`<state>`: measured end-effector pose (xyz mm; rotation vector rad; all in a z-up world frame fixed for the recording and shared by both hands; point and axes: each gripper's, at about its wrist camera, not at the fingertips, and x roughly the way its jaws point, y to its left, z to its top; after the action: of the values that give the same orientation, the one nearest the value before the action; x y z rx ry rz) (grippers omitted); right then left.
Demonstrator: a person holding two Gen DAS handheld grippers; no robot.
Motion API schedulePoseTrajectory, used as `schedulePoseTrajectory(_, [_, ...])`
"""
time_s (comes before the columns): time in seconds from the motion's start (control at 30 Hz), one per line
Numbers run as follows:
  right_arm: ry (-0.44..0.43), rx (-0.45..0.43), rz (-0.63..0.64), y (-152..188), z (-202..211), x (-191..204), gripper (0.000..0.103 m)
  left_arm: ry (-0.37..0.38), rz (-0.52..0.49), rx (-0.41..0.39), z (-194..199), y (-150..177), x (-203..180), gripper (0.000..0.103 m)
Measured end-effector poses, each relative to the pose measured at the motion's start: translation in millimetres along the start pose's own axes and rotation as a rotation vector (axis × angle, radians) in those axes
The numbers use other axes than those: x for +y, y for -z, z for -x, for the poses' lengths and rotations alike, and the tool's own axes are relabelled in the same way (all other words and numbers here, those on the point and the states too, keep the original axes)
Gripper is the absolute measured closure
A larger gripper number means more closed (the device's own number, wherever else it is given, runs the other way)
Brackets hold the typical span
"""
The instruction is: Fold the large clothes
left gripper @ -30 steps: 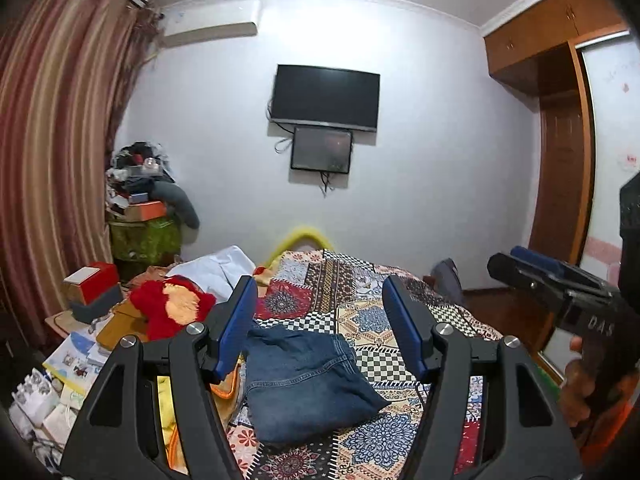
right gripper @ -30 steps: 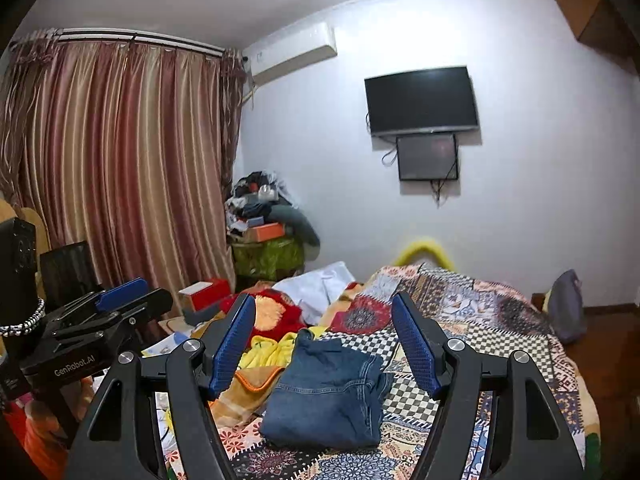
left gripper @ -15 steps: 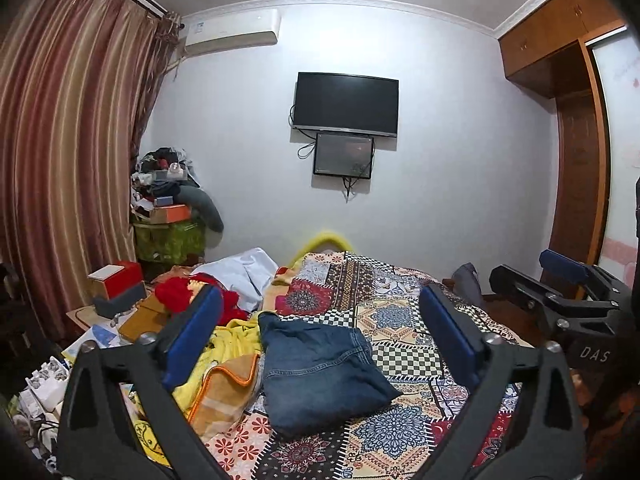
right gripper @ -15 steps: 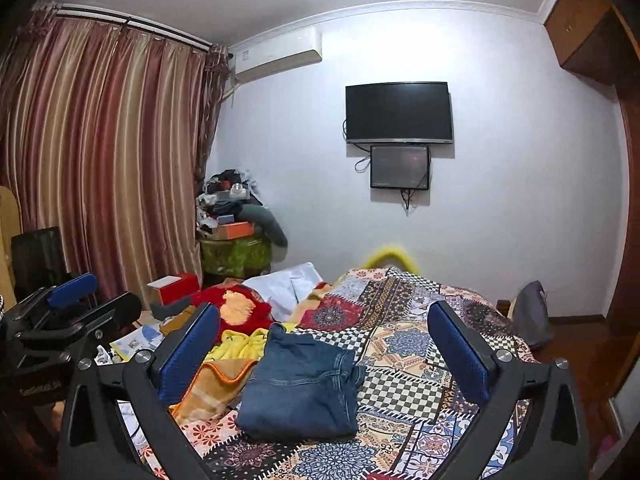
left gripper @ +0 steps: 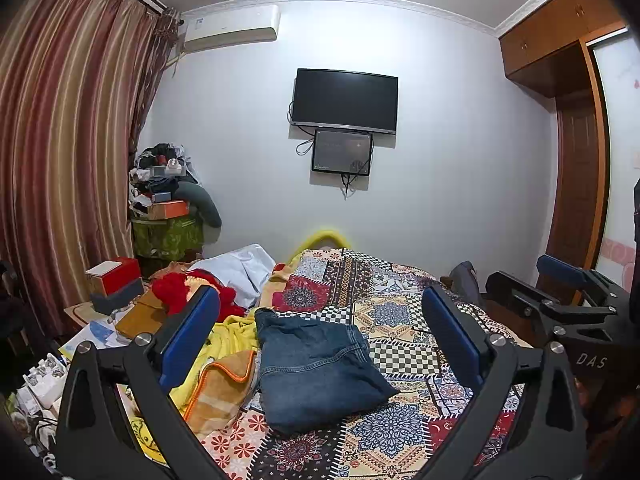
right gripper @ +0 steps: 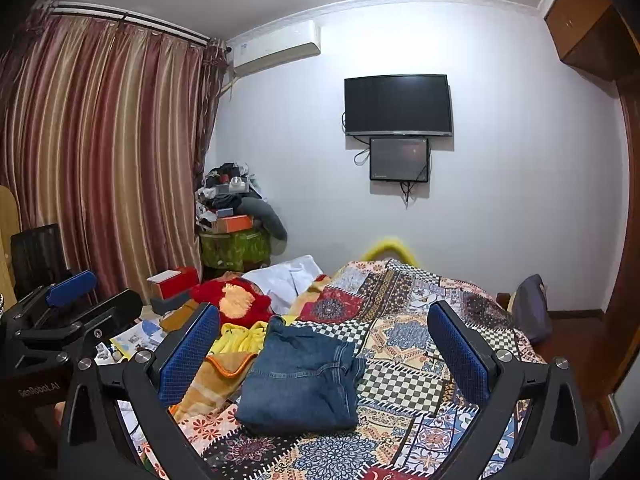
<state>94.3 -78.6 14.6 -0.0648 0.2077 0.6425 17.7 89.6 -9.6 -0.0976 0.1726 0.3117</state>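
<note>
Folded blue jeans lie on the patterned bedspread, also in the right wrist view. My left gripper is open and empty, held back above the near end of the bed with the jeans between its fingers in the view. My right gripper is open and empty too, likewise back from the jeans. Each gripper shows in the other's view: the right one at the right edge, the left one at the left edge.
A heap of yellow, orange and red clothes and a white garment lie left of the jeans. Boxes and papers crowd the left side. A cluttered stand is by the curtain. A wardrobe stands right.
Both grippers have opened wide and drawn back from the jeans. The jeans stay folded on the bed.
</note>
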Motion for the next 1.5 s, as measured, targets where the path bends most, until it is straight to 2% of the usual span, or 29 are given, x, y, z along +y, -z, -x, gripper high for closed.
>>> schedulePoseTrajectory(1.5, [0.017, 0.026, -0.055, 3.3, -2.7, -15.7, 0.000, 0.049, 0.028, 0.043, -14.6, 3.8, 8.3, 0.000])
